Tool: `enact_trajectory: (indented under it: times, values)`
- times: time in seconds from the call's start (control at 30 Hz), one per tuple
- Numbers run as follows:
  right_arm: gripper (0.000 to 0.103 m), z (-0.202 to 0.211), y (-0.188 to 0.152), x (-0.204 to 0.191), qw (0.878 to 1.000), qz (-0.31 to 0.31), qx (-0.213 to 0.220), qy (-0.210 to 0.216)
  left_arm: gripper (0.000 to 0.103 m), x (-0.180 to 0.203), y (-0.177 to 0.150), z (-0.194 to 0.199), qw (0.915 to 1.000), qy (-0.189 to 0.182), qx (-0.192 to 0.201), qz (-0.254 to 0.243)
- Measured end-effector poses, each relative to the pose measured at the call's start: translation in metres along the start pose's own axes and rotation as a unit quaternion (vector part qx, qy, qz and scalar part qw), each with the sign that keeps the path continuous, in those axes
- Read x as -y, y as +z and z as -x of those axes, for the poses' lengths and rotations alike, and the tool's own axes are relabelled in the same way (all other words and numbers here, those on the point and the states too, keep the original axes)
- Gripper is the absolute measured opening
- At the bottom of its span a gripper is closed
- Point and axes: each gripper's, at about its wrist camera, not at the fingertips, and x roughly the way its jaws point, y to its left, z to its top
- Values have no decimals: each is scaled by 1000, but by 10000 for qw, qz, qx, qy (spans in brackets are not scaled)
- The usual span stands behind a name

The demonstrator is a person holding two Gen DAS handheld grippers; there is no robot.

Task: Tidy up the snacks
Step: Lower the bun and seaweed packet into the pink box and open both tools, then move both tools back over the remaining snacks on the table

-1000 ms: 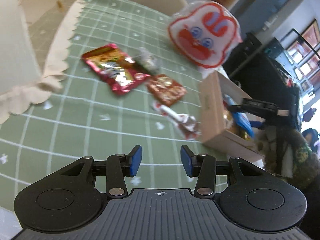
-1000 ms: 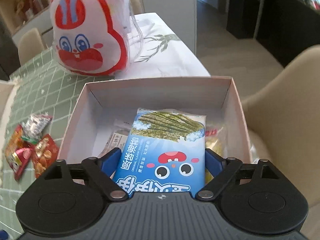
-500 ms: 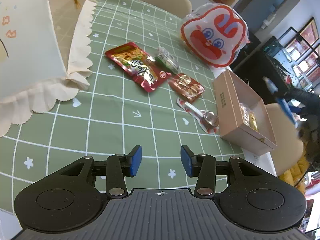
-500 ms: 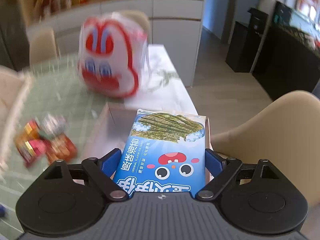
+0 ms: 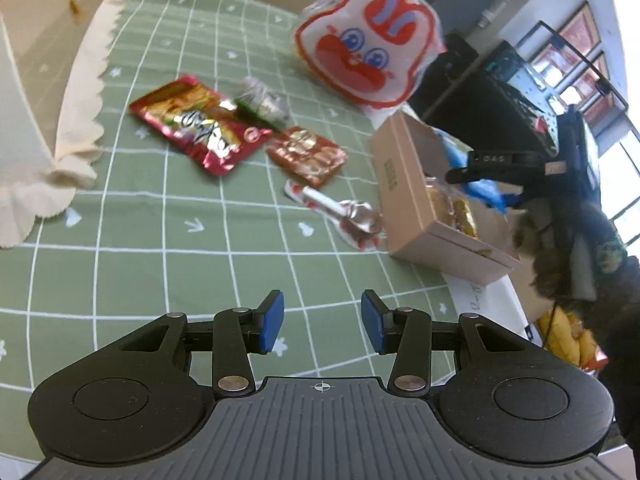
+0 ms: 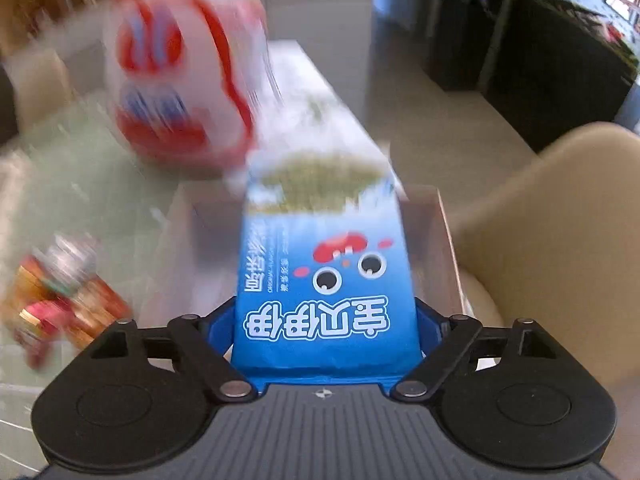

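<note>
Left claw [image 5: 322, 327] hangs released over the green checked tabletop [image 5: 160, 264]. At its two o'clock, the brown cardboard box [image 5: 404, 184]. Right claw [image 6: 324, 320] grips the blue seaweed snack packet [image 6: 324, 280] above that box. Judged step: boxing the packet. Next: lower, then release.

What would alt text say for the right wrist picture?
The right gripper holds a blue seaweed snack packet above an open cardboard box. Behind, blurred, are a rabbit-faced bag and loose red snack packets on a green tablecloth.
</note>
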Motion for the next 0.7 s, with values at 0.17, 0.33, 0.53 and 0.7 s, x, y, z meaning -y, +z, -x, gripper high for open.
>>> enact_trajectory:
  times: [0.17,0.33,0.53,0.7]
  values:
    - [86,2,-10,19,9968,-445,-64,655,47,-4,-6,1,9997,199,-33,126]
    - [88,27,-37,44,9882,-813,-91,1298,47,-11,-9,-1,9990,357,-69,271]
    - [88,40,-54,58,9843,-887,-343,1487,47,3,-3,-13,9993,313,-131,181]
    - [88,44,-38,51,9888,-710,319,1272,47,43,25,-33,9996,52,-180,-206]
